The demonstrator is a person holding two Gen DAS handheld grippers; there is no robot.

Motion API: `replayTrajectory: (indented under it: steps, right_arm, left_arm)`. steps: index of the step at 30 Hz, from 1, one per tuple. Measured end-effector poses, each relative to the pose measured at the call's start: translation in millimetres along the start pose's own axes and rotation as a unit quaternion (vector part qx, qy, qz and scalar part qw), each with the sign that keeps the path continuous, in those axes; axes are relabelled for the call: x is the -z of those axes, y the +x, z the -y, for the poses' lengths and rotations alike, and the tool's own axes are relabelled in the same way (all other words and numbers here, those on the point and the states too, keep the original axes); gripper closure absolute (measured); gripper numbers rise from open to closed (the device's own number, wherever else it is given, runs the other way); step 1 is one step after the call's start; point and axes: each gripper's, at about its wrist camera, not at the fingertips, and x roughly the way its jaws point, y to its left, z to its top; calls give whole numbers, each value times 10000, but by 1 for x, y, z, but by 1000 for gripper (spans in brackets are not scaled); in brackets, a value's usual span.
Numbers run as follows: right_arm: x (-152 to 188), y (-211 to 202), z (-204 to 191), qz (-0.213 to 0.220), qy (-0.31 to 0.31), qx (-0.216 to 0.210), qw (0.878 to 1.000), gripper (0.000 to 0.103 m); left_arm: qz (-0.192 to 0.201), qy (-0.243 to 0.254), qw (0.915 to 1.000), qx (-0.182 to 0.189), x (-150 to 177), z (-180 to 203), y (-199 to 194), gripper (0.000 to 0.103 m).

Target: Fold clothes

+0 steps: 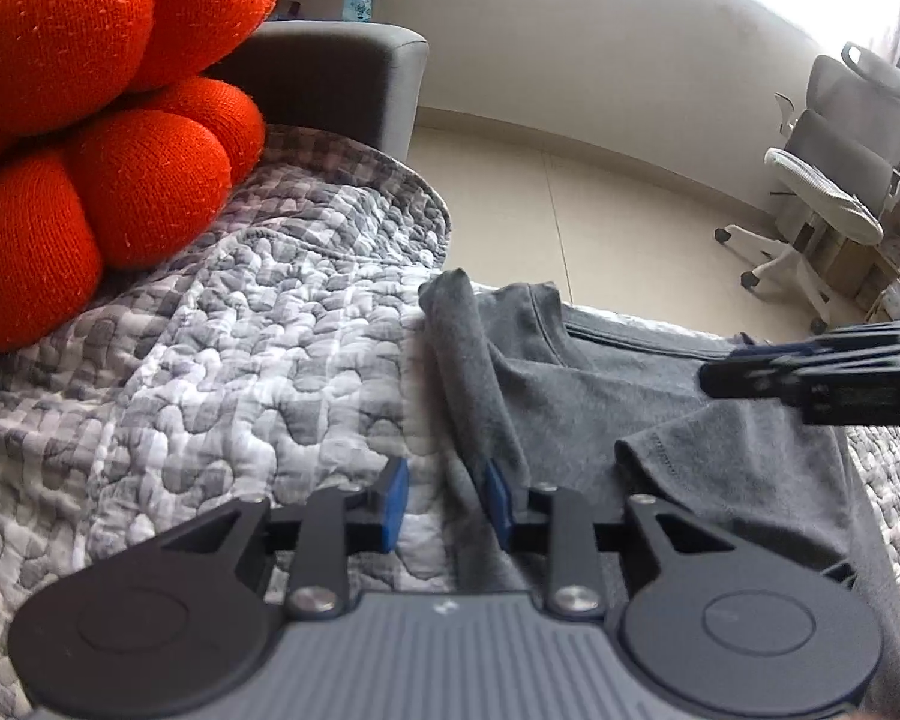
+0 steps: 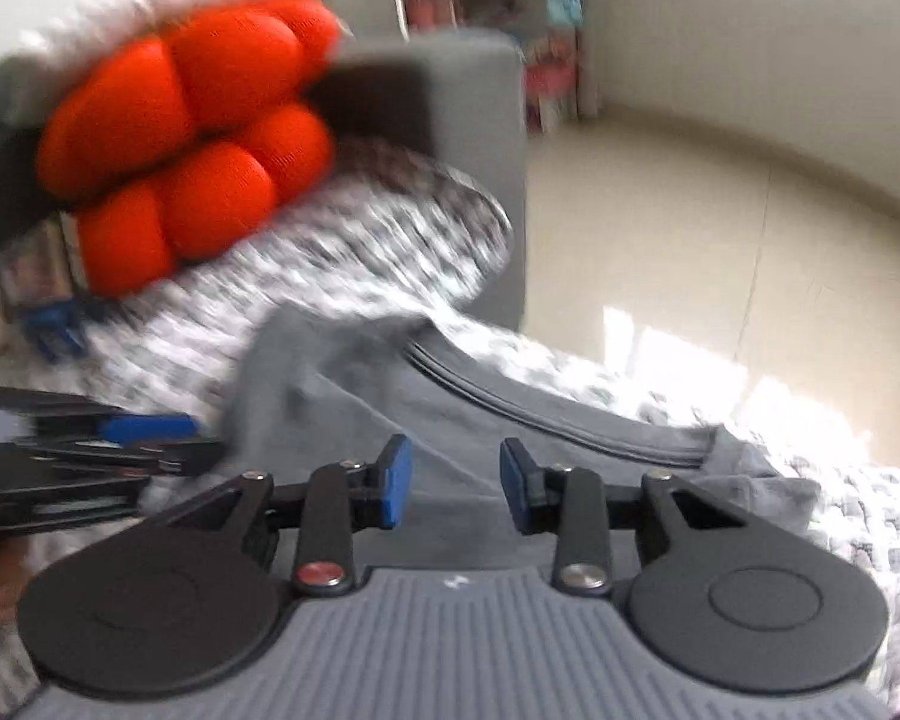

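Observation:
A grey T-shirt [image 1: 600, 396] lies on a quilted grey-and-white blanket [image 1: 240, 360], its neckline toward the far edge. One side is folded over into a long ridge [image 1: 462, 354]. My left gripper [image 1: 447, 501] is open just above the near end of that ridge, and cloth brushes its right pad [image 1: 498, 498]. In the blurred right wrist view my right gripper [image 2: 457, 489] hovers open over the shirt's chest [image 2: 450, 414], below the collar [image 2: 510, 402]. Each gripper shows side-on in the other's view: the right gripper [image 1: 810, 372] and the left gripper [image 2: 138, 438].
A big orange knotted cushion [image 1: 90, 120] rests on the blanket at the left, against a grey sofa arm [image 1: 342, 78]. Beyond the blanket's edge lies pale floor [image 1: 600, 210], with a white office chair [image 1: 828, 180] at the far right. A shelf [image 2: 486, 6] stands behind the sofa.

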Motion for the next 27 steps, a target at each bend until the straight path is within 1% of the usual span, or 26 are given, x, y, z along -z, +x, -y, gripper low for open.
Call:
replayTrajectory:
  steps: [1, 2, 4, 5, 6, 10, 13, 16, 19, 20, 21, 24, 25, 26, 27]
  right_arm:
    - [0, 8, -1, -154, -182, 0, 9997, 66]
    - [1, 10, -3, -209, -332, -28, 9992, 66]
    - [4, 11, -7, -289, -618, -95, 9976, 71]
    - [4, 10, -7, -315, -643, -173, 9973, 86]
    - [6, 5, -6, -289, -664, -198, 9972, 95]
    - [10, -17, -6, 2, -773, -162, 9969, 96]
    - [12, -17, -1, 135, -531, 114, 9984, 97]
    - [20, -10, 0, 106, -255, 461, 9986, 97]
    - [27, -2, -6, 33, -268, 614, 9977, 97]
    - [27, -1, -7, 30, -257, 682, 9973, 97]
    - [27, 0, -8, 29, -209, 745, 9970, 97]
    - [24, 0, -11, 25, -50, 930, 9956, 97]
    - [25, -1, -15, 63, -100, 980, 9951, 97]
    - [27, -4, -18, 180, -180, 975, 9949, 94]
    - [28, -11, -19, 332, -122, 933, 9950, 92]
  left_arm:
    - [-9, 4, 10000, -4, 0, 0, 0, 73]
    - [-7, -10, 10000, 4, 0, 0, 1, 73]
    - [11, 9, 10000, 13, 0, -1, 1, 73]
    - [20, 19, 10000, 18, 0, -1, 1, 73]
    - [30, 28, 10000, 23, 0, -1, 1, 73]
    - [47, 72, 10000, -4, 0, 0, 2, 72]
    - [63, 174, 9998, -41, 1, 3, 2, 71]
    - [81, 305, 9995, -83, 3, 6, 3, 69]
    - [92, 478, 9987, -172, 4, 9, 3, 69]
    - [98, 515, 9984, -203, 4, 10, 3, 67]
    - [127, 525, 9982, -247, 3, 10, 2, 67]
    - [432, 636, 9962, -403, 1, 13, -7, 69]
    - [547, 697, 9952, -409, 0, 14, -11, 69]
    - [602, 743, 9948, -345, 0, 15, -12, 69]
    - [601, 796, 9946, -276, 1, 18, -13, 68]
